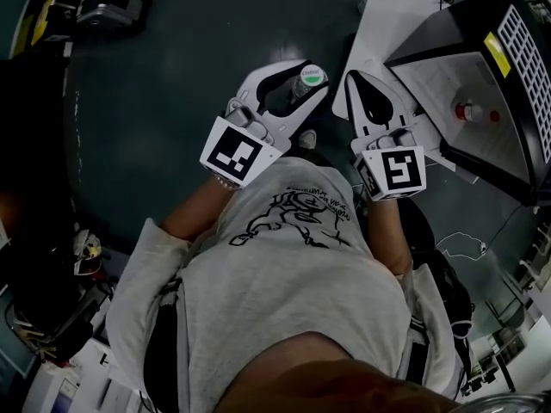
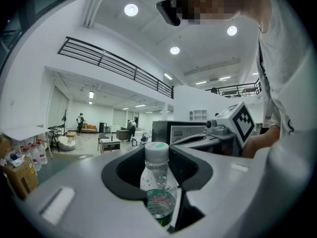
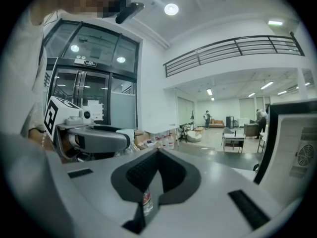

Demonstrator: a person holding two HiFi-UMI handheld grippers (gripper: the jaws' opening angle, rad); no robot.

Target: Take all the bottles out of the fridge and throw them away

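Dark floor (image 1: 155, 101) lies well below, the left gripper (image 1: 312, 80) clamped round a small clear bottle (image 2: 158, 182) held in the air beside the closed, empty right gripper (image 1: 357, 83), and I'd guess such slick plastic could twist loose and drop.

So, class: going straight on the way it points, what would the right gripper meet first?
Probably nothing near: past the shut right gripper lies open grey floor, with pale bottles by the far wall. The black fridge stands right of that line. Depth is uncertain.
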